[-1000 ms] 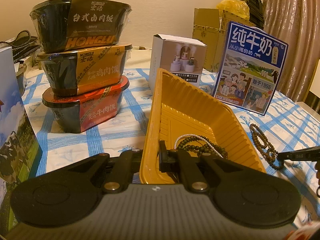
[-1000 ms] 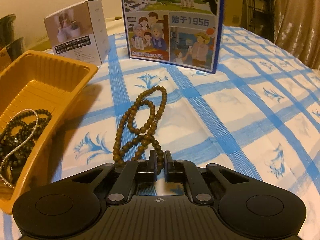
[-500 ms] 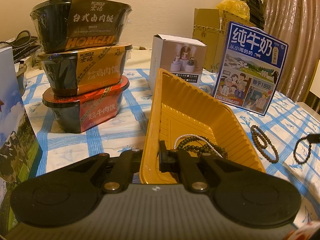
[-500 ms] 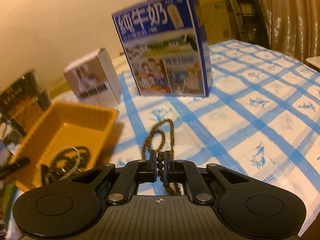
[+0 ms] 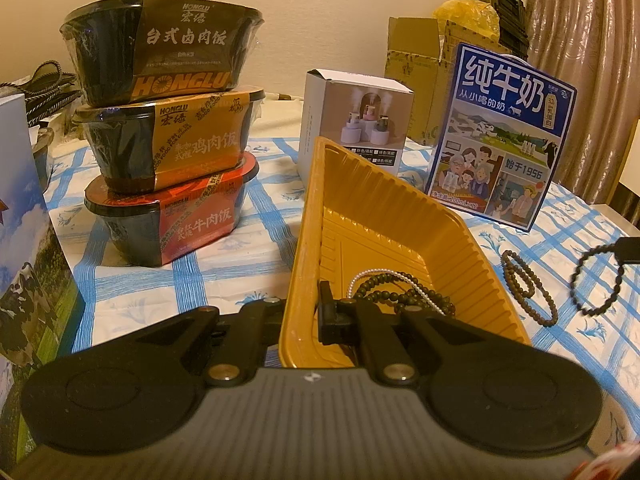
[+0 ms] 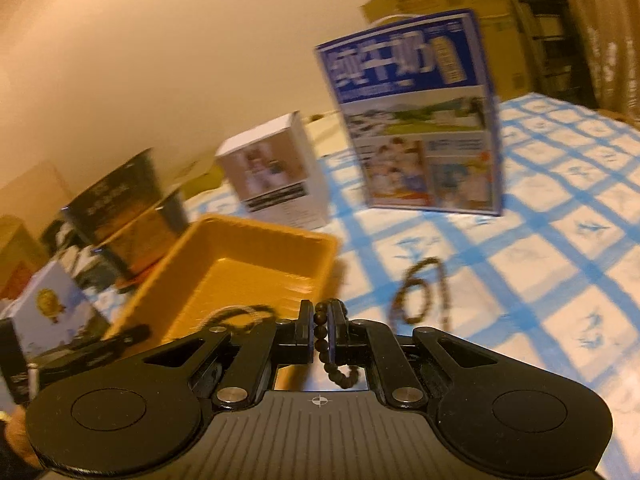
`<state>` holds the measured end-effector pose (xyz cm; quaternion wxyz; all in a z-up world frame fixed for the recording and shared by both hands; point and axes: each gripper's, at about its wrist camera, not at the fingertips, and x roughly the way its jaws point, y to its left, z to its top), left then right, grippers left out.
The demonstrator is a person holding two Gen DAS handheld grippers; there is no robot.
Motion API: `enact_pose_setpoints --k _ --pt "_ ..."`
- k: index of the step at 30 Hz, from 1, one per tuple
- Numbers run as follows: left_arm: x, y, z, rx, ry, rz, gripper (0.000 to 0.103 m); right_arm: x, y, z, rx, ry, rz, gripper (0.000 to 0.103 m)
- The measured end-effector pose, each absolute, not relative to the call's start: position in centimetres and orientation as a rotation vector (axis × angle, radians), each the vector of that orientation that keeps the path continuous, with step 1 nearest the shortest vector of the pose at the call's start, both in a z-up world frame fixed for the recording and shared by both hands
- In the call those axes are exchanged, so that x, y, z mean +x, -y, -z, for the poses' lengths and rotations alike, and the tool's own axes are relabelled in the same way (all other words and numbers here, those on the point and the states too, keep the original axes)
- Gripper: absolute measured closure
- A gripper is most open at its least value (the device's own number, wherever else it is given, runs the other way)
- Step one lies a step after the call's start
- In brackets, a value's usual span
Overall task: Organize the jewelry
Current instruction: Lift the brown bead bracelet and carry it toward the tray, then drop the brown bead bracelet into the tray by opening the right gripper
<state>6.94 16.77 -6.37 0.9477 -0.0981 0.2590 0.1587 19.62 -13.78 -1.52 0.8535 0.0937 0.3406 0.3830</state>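
Presently the right tool [image 6: 320, 334] pinches a dark bead strand [image 6: 338, 372] aloft beside the yellow tray [image 6: 256, 276], which the left tool [image 5: 308, 316] clamps by its wall, so the dangling loop may, apparently, snag the rim.

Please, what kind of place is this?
Probably a home, at a table used for storage: a blue checked tablecloth, stacked instant rice bowls, a milk carton box and curtains.

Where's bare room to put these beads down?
Far half of the yellow tray is bare; its near end holds bead strands. Cloth right of the milk carton is clear. Crowded left of the tray: stacked bowls.
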Motion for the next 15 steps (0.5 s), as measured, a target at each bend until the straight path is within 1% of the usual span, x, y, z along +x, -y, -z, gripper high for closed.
enact_pose_setpoints --k 15 --pt "6.9 -16.8 6.3 -0.204 -0.526 -0.323 0.097 18.2 3.9 1.7 0.166 -0.744 -1.048 0.096"
